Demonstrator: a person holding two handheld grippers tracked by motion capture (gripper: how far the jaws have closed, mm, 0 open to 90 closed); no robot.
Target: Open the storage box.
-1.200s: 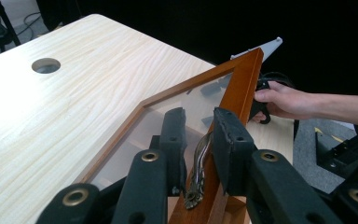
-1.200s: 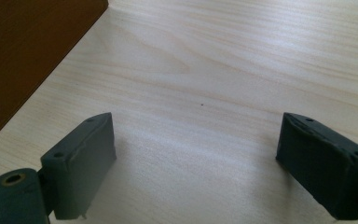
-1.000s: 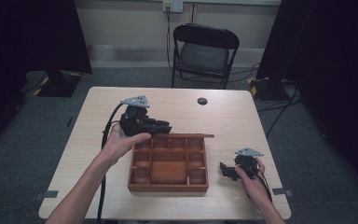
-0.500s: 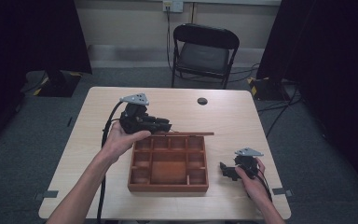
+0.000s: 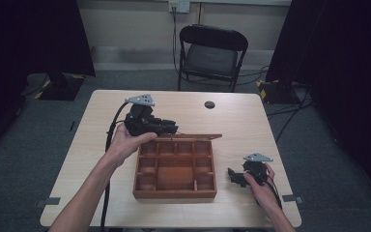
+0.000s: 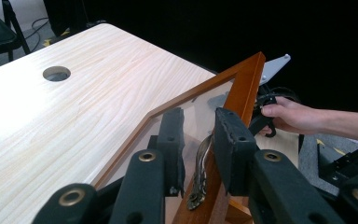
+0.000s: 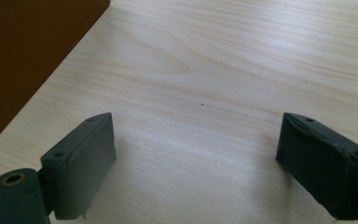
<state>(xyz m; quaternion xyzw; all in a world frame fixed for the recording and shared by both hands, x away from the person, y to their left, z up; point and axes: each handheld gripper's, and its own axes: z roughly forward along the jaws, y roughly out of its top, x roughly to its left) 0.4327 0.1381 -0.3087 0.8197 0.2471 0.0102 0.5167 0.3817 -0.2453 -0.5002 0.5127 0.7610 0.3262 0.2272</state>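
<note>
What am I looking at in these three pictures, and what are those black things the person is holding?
A person sits at a wooden table holding a hand-operated gripper with two black jaws in each hand. One picture comes from a camera fixed above the table; the other two from small cameras riding on each gripper, looking out between its jaws. On the table stands a wooden box divided into compartments, its glass-panelled lid raised. The left gripper has its jaws around the lid's edge, by a metal clasp; I can't tell whether they press on it. The right gripper rests beside the box, jaws wide open and empty.
</note>
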